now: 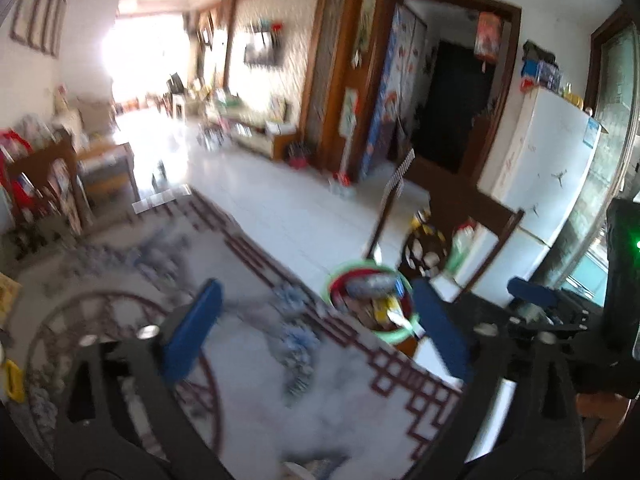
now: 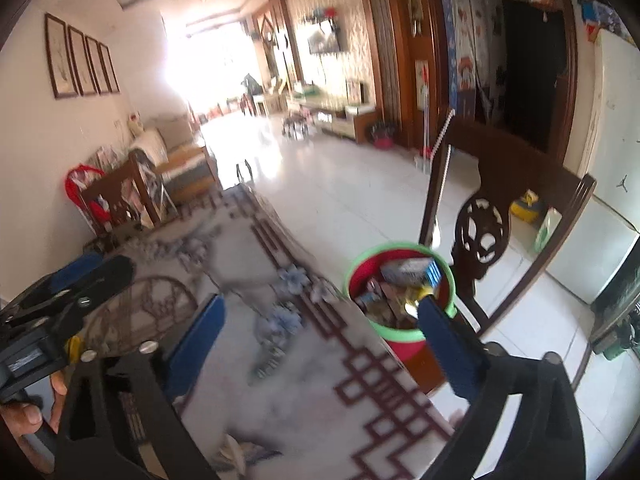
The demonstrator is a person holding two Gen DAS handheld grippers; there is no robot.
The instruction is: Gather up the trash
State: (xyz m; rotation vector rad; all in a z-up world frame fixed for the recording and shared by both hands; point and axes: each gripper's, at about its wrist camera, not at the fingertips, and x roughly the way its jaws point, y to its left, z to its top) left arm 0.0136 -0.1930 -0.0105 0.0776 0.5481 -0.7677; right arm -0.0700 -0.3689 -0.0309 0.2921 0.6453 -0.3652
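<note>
bins: one trash bin (image 2: 400,292), full | left claw (image 1: 320,332) released | right claw (image 2: 324,344) released

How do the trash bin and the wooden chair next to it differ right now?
The trash bin is red with a green rim; the wooden chair is dark brown. The bin is round and open-topped, stuffed with wrappers; the chair is a flat carved backrest with cut-out holes and holds nothing that shows. The bin sits lower than the chair's back. Both stand beside the table's edge, close together.
</note>
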